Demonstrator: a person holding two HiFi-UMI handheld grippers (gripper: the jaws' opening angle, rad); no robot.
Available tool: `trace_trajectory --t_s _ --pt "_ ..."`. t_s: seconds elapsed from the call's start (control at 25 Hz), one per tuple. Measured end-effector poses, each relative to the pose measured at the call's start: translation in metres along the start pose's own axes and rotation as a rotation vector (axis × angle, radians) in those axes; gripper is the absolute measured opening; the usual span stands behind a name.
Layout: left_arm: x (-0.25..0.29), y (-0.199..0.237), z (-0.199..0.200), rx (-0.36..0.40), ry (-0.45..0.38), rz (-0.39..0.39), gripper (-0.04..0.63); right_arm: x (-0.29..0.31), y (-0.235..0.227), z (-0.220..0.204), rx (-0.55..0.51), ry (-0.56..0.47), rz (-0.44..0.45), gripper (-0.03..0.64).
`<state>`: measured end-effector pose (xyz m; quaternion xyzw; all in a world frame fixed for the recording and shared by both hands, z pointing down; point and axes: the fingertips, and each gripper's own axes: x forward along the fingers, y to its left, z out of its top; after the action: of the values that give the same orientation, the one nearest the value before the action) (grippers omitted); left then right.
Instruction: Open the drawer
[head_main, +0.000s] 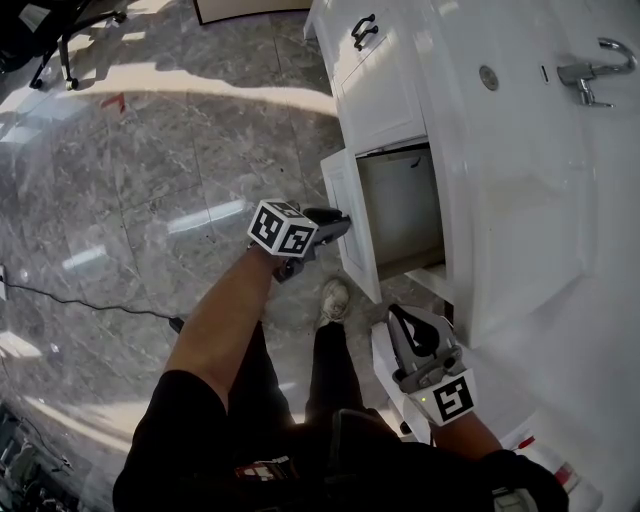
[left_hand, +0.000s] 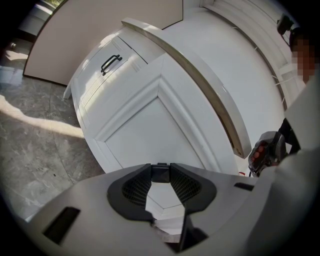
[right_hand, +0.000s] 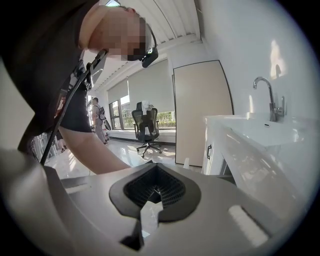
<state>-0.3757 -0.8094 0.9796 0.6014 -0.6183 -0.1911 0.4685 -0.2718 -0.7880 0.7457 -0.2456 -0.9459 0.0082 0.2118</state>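
Head view first: one drawer (head_main: 400, 205) of the white vanity (head_main: 390, 95) is pulled out, right in front of the left hand-held gripper (head_main: 338, 222), whose tips sit at the drawer's front panel. The right hand-held gripper (head_main: 402, 322) hangs close to the person's body, apart from the drawer. Well beyond the left one there's one second handle (head_main: 363, 31), black, on a closed front. Off to the right are one faucet (head_main: 590, 78) and one sink (head_main: 505, 150).

Left gripper view: both jaws are clamped on the small black drawer handle (left_hand: 160, 173), with the white front panel just past them.

Right gripper view: the two jaws are pressed together with nothing between them. One office chair (right_hand: 145, 127) stands far ahead.
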Motion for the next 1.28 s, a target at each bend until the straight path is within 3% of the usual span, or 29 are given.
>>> trace_trajectory --t_s 0.56,1.28 --pt "-0.024 0.006 -0.01 -0.002 -0.01 0.012 0.12 0.008 0.004 0.029 -0.038 -0.061 -0.005 -0.005" --pt "-0.038 0.009 -0.015 -0.003 -0.012 0.006 0.12 0.021 0.019 0.036 -0.056 -0.058 0.006 -0.005"
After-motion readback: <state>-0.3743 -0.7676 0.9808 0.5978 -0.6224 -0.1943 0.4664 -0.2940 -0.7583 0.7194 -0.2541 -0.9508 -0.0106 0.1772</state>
